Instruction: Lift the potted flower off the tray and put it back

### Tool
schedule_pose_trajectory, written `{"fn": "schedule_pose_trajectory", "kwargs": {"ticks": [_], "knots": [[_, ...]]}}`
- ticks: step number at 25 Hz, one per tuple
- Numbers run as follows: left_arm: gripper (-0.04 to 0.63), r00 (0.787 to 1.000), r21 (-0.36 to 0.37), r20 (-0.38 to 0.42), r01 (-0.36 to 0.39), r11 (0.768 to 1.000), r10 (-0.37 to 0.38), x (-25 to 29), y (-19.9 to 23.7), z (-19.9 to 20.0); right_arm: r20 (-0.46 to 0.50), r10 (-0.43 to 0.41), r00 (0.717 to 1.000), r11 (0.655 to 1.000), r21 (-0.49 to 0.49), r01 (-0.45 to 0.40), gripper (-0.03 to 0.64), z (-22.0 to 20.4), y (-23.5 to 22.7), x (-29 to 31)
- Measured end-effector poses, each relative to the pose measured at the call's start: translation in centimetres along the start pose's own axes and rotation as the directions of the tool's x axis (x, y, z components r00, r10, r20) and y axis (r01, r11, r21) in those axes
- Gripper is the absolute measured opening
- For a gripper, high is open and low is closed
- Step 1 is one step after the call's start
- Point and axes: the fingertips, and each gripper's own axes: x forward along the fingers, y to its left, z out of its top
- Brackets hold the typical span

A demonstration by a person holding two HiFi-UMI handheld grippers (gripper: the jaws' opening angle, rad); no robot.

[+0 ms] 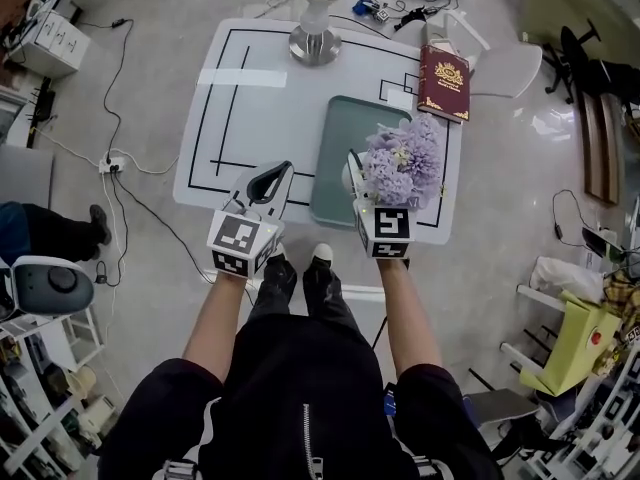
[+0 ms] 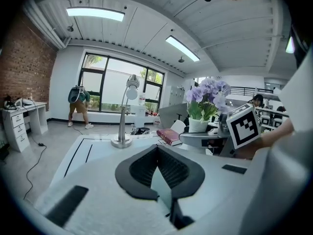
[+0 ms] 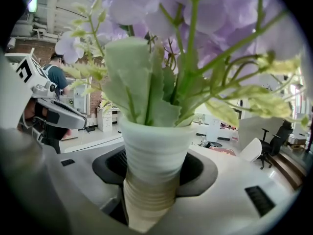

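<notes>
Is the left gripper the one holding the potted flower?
No, the potted flower sits clamped in the right gripper, while the left gripper is shut on nothing.

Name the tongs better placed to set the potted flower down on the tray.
Right. The right tongs grip the potted flower by its pot, over the tray. The left tongs are shut, empty, and beside the tray.
</notes>
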Motion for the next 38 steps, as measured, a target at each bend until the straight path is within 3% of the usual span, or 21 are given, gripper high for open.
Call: {"fn": "schedule_pose_trajectory", "kwargs": {"ticks": [8,21,38], "knots": [[0.005,0.998,-0.035,-0.035,-0.062,0.997,0.061,-0.8,2.2,-1.8,0.004,0.033,0.999,0.999,-0.026,-0.032,0.253,-1.6,-0.8,3.0],[0.005,0.99,-0.073,-0.101,-0.106,0.992,0.098,-0.6,3.5,-4.6,0.018,0.061,0.998,0.997,-0.056,-0.06,0.253,-5.0,-2.4,7.6],[0.005,0.992,-0.077,-0.1,-0.08,0.994,0.072,-0.5,2.7,-4.7,-0.004,0.053,0.999,0.998,-0.023,-0.053,0.261,-6.6,-2.6,6.8]]}}
